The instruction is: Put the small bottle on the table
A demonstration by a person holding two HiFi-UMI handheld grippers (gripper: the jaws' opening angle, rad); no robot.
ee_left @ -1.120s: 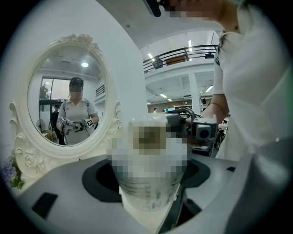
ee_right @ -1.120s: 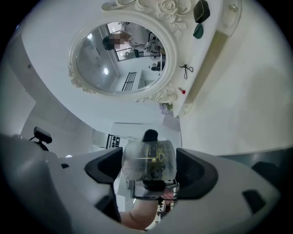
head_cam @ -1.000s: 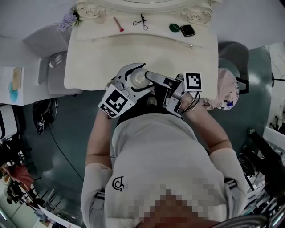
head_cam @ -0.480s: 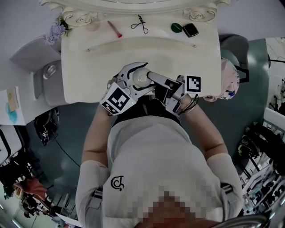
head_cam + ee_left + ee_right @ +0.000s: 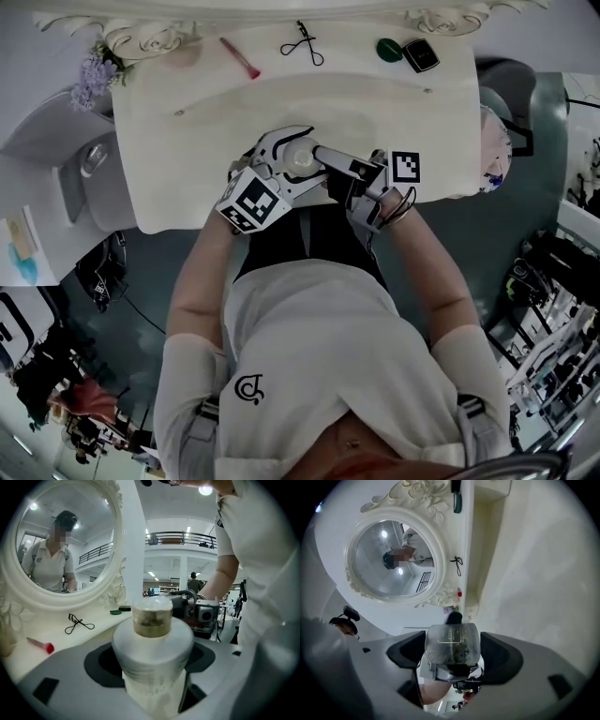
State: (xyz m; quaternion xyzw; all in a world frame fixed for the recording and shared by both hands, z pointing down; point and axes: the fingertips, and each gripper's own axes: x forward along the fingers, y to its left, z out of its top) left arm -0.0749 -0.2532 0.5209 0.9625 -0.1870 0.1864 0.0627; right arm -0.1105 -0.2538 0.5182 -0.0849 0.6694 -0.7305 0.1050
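Observation:
The small bottle (image 5: 300, 159) is white with a gold neck and a clear cap; it hangs over the front part of the white dressing table (image 5: 187, 122). My left gripper (image 5: 291, 150) is shut on its body, which fills the space between the jaws in the left gripper view, where the bottle (image 5: 152, 648) stands upright. My right gripper (image 5: 320, 156) reaches in from the right and is shut on the clear cap (image 5: 452, 644), both pads touching its sides. The bottle's base is hidden.
At the table's back lie an eyelash curler (image 5: 302, 42), a red-tipped stick (image 5: 241, 58), a green lid (image 5: 389, 49) and a dark compact (image 5: 421, 54). A round ornate mirror (image 5: 56, 541) stands behind them. Purple flowers (image 5: 89, 80) sit at the far left corner.
Both grippers, with the bottle held between them, have moved from the table's front edge out over its top and lower. The grips look unchanged.

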